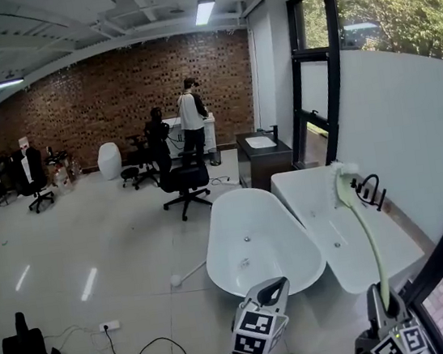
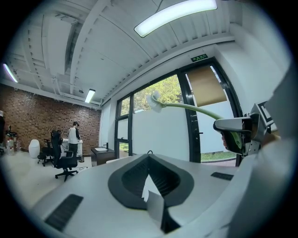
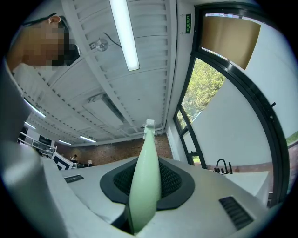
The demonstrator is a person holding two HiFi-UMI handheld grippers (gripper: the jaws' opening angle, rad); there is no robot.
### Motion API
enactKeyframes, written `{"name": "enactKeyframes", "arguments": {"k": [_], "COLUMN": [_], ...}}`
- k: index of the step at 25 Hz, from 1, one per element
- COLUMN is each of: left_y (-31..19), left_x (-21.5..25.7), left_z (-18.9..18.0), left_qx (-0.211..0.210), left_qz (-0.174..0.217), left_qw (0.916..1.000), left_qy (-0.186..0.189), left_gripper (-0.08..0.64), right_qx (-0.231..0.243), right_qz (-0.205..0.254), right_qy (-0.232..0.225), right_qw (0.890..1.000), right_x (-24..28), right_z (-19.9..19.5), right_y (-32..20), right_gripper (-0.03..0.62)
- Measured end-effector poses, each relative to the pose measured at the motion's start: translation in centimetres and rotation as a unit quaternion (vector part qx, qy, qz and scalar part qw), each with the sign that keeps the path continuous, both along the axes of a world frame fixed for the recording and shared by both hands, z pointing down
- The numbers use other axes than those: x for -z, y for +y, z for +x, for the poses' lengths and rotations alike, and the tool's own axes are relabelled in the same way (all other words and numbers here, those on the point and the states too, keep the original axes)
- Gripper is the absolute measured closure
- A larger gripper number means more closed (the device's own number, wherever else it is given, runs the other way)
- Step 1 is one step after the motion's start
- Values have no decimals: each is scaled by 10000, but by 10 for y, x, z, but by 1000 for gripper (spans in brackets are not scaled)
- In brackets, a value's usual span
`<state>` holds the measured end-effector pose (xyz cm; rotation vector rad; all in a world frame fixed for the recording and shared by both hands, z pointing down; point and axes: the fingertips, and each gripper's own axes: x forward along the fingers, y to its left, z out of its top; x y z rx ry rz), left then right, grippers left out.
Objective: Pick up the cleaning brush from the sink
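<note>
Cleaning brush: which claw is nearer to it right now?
Right. The right claw is shut on the green handle of the cleaning brush. The left claw is off to its left, clear of the brush, with nothing between its jaws.

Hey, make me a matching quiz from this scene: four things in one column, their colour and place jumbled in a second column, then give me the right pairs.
Column one
1. cleaning brush
2. bathtub
3. faucet
4. office chair nearest the bathtub

Column two
A. black, out in the middle of the room
B. pale green handle, clamped in the right gripper
C. white, next to the sink
D. black, on the sink's side nearest the wall

Pairs: 1-B, 2-C, 3-D, 4-A
</note>
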<state>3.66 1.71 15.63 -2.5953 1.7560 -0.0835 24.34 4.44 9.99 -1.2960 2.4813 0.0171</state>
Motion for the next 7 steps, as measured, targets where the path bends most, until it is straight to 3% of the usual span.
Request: {"name": "enactKeyframes", "arguments": {"k": [7], "left_y": [3], "left_x": [2], "left_z": [-10], "left_qx": [124], "left_qz": [13], "left_qw": [9999], "left_qy": [28], "left_gripper": [560], "right_qx": [45], "right_qz": [-9], "right_qy": [-6], "right_qw": [10000], "right_x": [3], "right_z": [-3], "right_y": [1], "right_gripper": [532]}}
